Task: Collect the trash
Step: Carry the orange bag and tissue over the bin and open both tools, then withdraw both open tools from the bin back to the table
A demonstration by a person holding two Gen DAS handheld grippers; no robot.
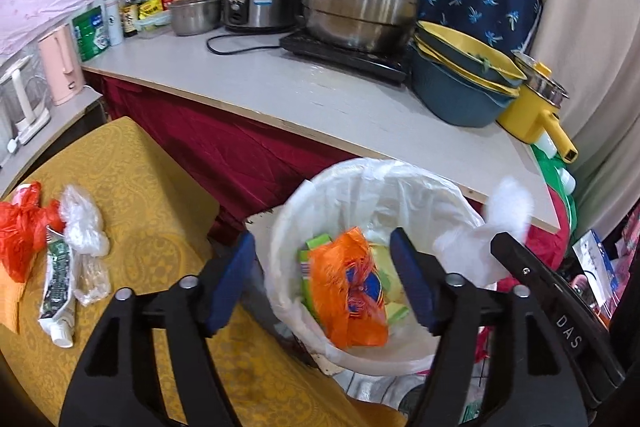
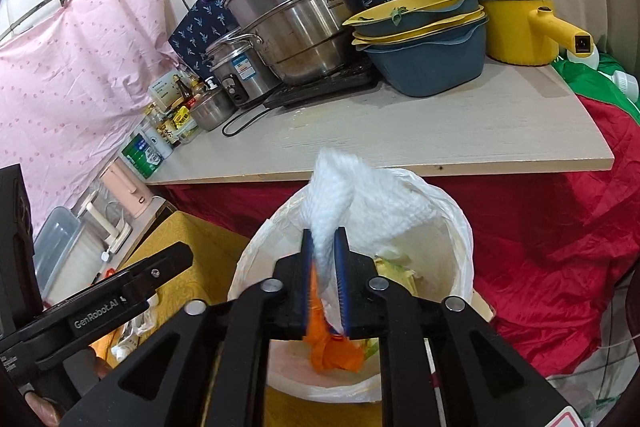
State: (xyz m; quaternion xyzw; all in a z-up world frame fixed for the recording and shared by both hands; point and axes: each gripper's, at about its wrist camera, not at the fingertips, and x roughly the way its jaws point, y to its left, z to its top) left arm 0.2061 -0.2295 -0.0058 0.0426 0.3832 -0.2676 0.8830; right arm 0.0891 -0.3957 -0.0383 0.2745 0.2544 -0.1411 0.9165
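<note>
- Left wrist view: the left gripper [image 1: 322, 279] hangs with its jaws wide apart above the white-lined round trash bin [image 1: 280, 239]; a crumpled orange plastic bag [image 1: 346, 291] lies inside.
- Right wrist view: the right gripper [image 2: 325, 281] is clamped on a crumpled white paper towel [image 2: 340, 195] above the bin.

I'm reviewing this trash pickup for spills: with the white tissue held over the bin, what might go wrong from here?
1. The right gripper pinches the white tissue near the bin rim; released there, the light tissue might land on the rim or outside it.
2. The left gripper hangs open over the same bin, so the two could bump.
3. The toothpaste tube and clear plastic bag remain on the yellow cloth and may be forgotten.
</note>
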